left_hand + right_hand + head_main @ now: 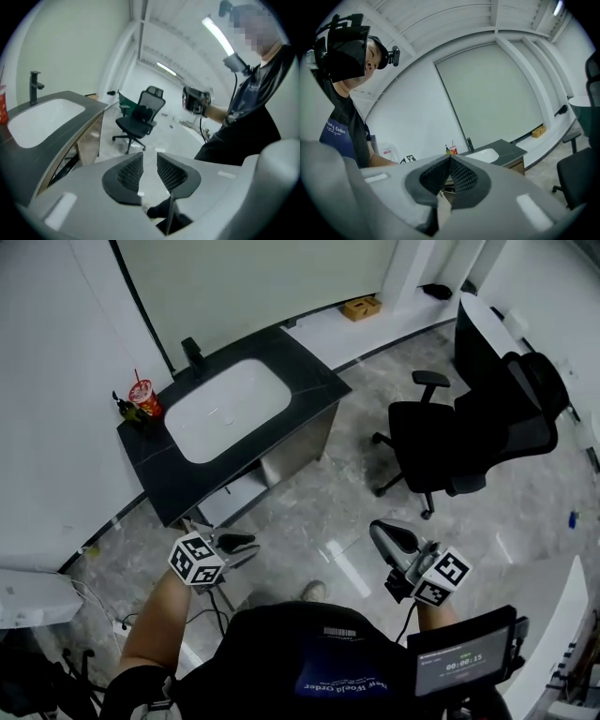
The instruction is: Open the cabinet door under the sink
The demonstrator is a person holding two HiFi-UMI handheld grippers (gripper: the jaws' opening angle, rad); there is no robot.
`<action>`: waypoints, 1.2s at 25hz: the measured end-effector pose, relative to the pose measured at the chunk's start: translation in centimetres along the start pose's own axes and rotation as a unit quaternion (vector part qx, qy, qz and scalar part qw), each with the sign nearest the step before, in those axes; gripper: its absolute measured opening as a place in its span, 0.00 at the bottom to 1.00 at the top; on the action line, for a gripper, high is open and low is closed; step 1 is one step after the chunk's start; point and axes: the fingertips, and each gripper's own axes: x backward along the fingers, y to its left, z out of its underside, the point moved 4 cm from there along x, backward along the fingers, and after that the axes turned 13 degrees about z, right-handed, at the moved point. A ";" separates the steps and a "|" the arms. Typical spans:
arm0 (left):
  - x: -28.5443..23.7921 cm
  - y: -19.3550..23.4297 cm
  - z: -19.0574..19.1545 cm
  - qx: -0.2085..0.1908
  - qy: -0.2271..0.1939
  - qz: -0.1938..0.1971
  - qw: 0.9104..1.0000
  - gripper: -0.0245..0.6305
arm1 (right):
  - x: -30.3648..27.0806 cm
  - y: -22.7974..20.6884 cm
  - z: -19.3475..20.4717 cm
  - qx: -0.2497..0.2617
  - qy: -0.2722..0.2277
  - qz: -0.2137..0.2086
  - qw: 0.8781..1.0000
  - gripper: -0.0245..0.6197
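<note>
Cannot tell from head view whether shut or open: cabinet (298, 448) mostly hidden under counter (309, 381), toward 11 o'clock. Cannot read print on cup (143, 397) at 10 o'clock, too small. Cannot name tiny blue thing (573, 518) at 3 o'clock. In right gripper view, chair (581, 173) cut by edge at 4 o'clock.

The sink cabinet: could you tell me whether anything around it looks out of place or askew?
Nothing looks spilled or damaged. Only the cabinet door under the sink counter stands out: it seems to hang ajar, with a dark gap beside it. The red cup on the counter's corner stands upright.
</note>
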 end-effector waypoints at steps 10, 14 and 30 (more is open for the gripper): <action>5.9 0.4 -12.8 0.004 -0.304 -0.084 0.949 0.05 | -4.9 -1.4 -5.6 0.037 0.015 -0.077 0.996 0.04; 8.6 2.3 -16.4 -0.014 -0.349 -0.120 0.929 0.05 | -9.1 -2.6 -7.7 0.049 0.019 -0.091 0.994 0.04; 16.4 16.8 -26.1 -0.041 -0.373 -0.181 0.909 0.04 | -32.9 -7.0 -17.0 0.032 -0.004 -0.143 0.989 0.04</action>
